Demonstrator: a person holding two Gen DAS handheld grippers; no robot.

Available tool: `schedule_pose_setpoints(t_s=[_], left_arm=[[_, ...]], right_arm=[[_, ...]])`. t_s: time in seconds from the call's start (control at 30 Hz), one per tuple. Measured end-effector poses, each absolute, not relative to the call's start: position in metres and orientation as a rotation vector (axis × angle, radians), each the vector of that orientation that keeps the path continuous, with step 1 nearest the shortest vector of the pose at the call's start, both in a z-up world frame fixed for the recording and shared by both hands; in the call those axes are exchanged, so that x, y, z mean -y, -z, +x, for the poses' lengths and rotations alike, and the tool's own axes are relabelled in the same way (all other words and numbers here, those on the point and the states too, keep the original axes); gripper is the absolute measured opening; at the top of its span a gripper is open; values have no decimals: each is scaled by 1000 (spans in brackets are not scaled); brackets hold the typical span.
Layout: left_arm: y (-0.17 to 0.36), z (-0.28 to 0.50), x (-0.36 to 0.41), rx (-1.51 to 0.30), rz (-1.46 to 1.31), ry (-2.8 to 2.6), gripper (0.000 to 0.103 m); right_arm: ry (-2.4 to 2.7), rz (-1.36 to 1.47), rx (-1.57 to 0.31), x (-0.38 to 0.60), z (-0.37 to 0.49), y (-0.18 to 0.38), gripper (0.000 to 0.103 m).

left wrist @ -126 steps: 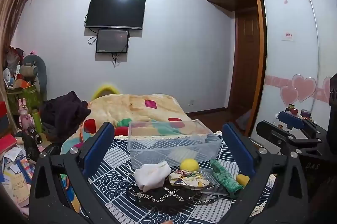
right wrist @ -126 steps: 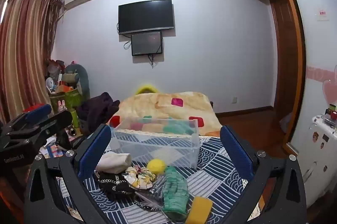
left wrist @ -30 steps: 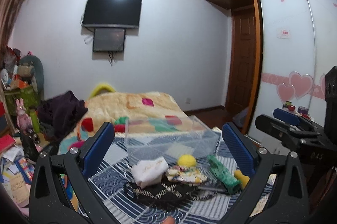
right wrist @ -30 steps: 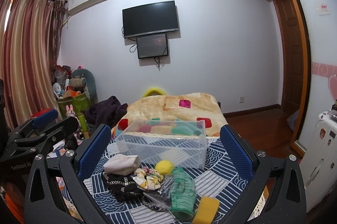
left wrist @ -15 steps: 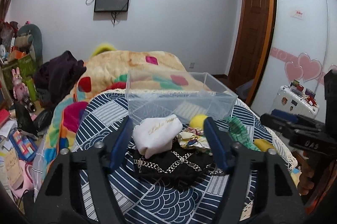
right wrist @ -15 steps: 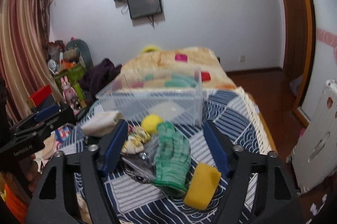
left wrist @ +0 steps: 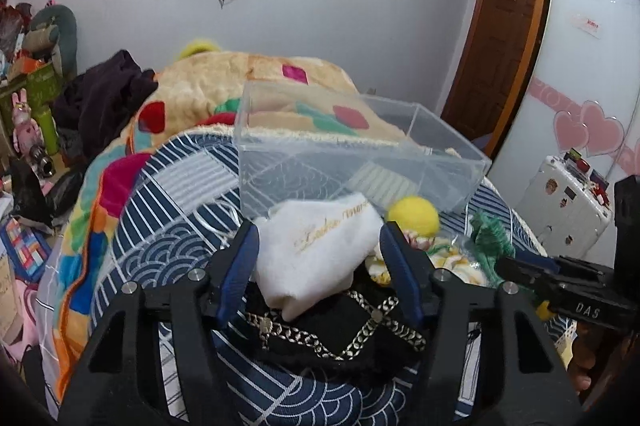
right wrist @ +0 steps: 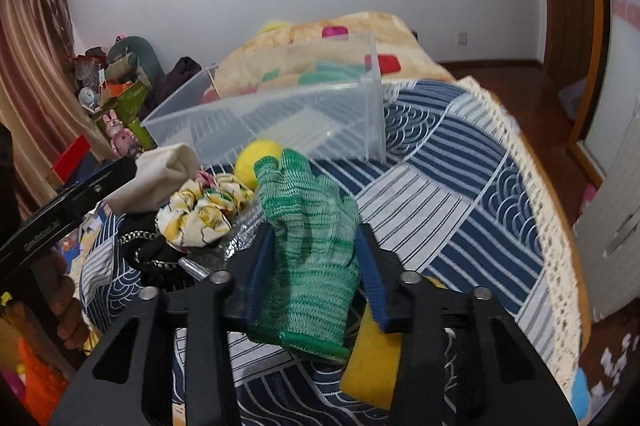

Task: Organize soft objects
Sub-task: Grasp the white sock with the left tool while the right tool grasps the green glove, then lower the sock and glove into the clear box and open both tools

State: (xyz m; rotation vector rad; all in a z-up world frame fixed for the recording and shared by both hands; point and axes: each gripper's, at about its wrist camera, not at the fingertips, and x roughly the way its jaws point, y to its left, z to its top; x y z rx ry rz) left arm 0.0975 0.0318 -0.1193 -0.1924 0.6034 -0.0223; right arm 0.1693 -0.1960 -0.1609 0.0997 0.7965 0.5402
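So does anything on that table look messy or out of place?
Yes: the soft things sit in a jumbled heap. The white cloth, scrunchie and green glove overlap, while the clear box behind them holds none of them.

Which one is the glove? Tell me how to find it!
Find the big clear plastic box on the blue-and-white patterned cloth. In front of it lies a small heap of soft things, and the glove is at its right end, between the right tool's blue pads. It is the only green knitted thing with fingers.

Clear box (left wrist: 360, 161) behind pile; ball (left wrist: 412, 217) before box; cloth (left wrist: 320, 250) left of ball, glove (right wrist: 312, 238) right.
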Motion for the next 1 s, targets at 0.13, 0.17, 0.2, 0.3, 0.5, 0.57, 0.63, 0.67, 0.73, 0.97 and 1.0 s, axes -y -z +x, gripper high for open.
schedule_pose_setpoints(t_s=[0.13, 0.17, 0.2, 0.3, 0.5, 0.57, 0.63, 0.67, 0.73, 0.97, 1.0], left_arm=[[129, 100, -31, -621, -176, 19, 41], [130, 101, -31, -623, -177, 21, 36], [131, 101, -31, -624, -180, 23, 29], [131, 98, -33, -619, -185, 20, 15], [118, 88, -39, -579, -207, 31, 7], [110, 83, -38, -556, -198, 33, 6], [102, 79, -37, -534, -189, 36, 6], [99, 77, -37, -526, -188, 36, 5], [91, 74, -36, -503, -181, 38, 5], [61, 72, -40, -434, -184, 49, 5], [58, 74, -42, -428, -188, 52, 5]], right_arm=[[-544, 120, -810, 197, 168, 163, 20], [-545, 125, -810, 197, 168, 163, 19], [-545, 127, -808, 197, 167, 162, 16], [-536, 123, -786, 197, 164, 159, 12], [-537, 147, -729, 203, 161, 146, 11], [-534, 155, -709, 206, 161, 141, 11], [-533, 163, -694, 209, 161, 135, 11], [-531, 164, -687, 209, 162, 133, 11], [-528, 165, -671, 209, 163, 127, 11], [-525, 152, -607, 207, 171, 104, 11], [-528, 153, -598, 207, 171, 100, 11]])
